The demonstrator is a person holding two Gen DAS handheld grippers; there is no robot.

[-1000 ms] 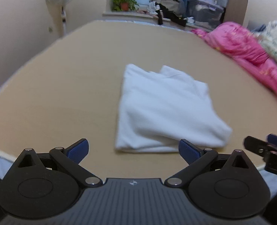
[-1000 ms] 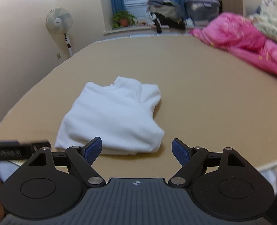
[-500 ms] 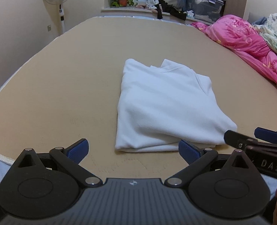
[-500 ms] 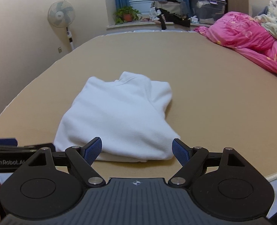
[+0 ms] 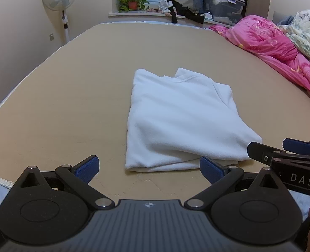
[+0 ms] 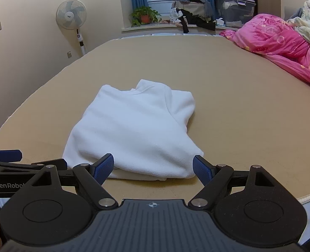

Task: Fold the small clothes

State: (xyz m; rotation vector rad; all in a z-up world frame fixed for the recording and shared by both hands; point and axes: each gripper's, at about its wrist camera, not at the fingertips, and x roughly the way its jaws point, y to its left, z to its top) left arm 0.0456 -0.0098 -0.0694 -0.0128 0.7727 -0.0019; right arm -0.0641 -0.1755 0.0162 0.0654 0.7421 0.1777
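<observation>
1. Ahead of the left gripper (image 5: 148,169), just past its blue pads: a folded white garment (image 5: 182,119), flat on the tan bed surface (image 5: 71,96).
2. Jaws spread wide, nothing between the pads, no contact with the cloth; near edge of the garment just beyond the right pad, bare surface in front of the left pad.
3. To the right of the left gripper, level with its fingers: the right gripper (image 5: 281,149), seen side-on, close beside the garment's near right corner.
4. Likewise wide apart on the right gripper (image 6: 153,168): both blue pads clear of the fabric, nothing gripped.
5. Straight ahead of the right gripper, very near: the same folded white garment (image 6: 134,130), its thick near fold sitting just beyond and between the 2 pads, collar end farthest away.
6. To the left of the right gripper, low down: the left gripper (image 6: 18,161), side-on, lettering partly readable on its body.
7. Far ahead and to the right of both grippers: a pink quilt (image 6: 281,42) heaped along the bed's edge, well apart from the garment.
8. Far ahead to the left: a white standing fan (image 6: 72,19) by the wall; beyond the bed, a potted plant (image 6: 144,16) on the sill, next to a pile of clothes (image 6: 188,6) and a storage bin (image 6: 234,10).
</observation>
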